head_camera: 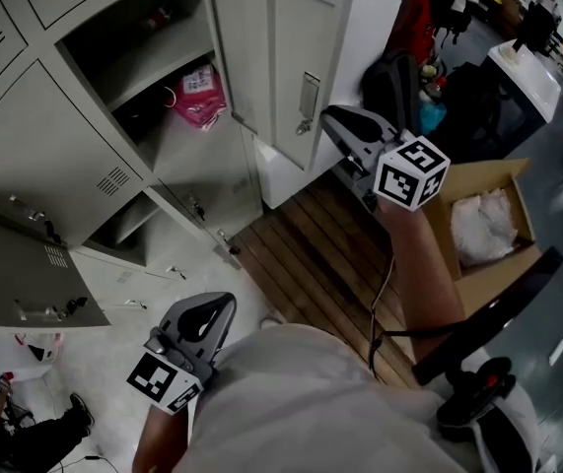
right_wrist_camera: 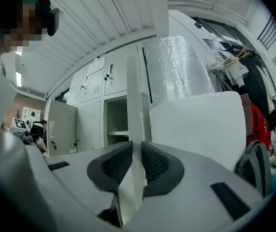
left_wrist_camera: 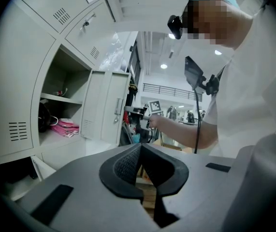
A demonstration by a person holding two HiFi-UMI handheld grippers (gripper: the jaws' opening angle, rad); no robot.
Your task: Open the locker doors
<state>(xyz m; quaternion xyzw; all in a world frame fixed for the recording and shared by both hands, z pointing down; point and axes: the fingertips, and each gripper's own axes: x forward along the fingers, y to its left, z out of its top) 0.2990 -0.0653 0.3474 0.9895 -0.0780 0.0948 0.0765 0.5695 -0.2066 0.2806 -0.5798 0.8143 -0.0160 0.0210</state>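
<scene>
Right gripper (right_wrist_camera: 135,162) ribbed pads clamp thin grey metal door (right_wrist_camera: 134,100) edge, clear only in its view; left gripper (left_wrist_camera: 140,153) clenched, empty.

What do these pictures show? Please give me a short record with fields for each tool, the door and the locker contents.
left tool: jaws together, nothing between them, away from the lockers
right tool: closed on the edge of the locker door
locker door: swung open
compartment: open, pink bag inside
nearby: open cardboard box at the person's right
</scene>
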